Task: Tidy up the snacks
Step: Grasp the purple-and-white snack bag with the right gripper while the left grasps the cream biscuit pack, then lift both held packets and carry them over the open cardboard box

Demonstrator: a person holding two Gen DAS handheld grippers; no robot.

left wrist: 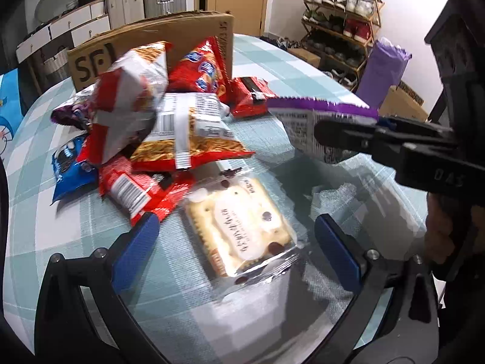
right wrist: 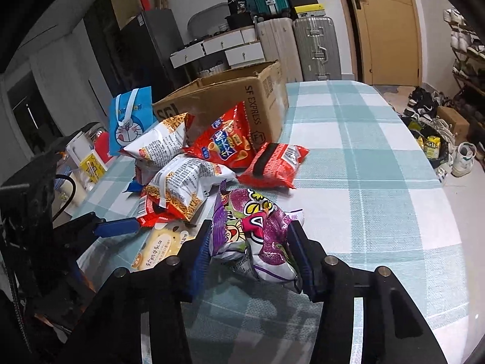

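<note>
A: Where's the purple bag (right wrist: 254, 236)?
B: Bottom centre of the right wrist view, squeezed between the right gripper's (right wrist: 250, 261) blue pads, lifted off the table (right wrist: 379, 182).
A: And the left gripper (left wrist: 235, 254)?
B: Spread wide, low in its frame, straddling the cracker pack (left wrist: 242, 227). The snack pile (left wrist: 157, 121) sits upper left, before the box (left wrist: 182, 33).

A table (right wrist: 379, 157) under a teal-and-white checked cloth carries everything. On it sit an open cardboard box (right wrist: 242, 97), a heap of snack bags (left wrist: 169, 127) and a clear-wrapped biscuit pack (left wrist: 242, 227).
</note>
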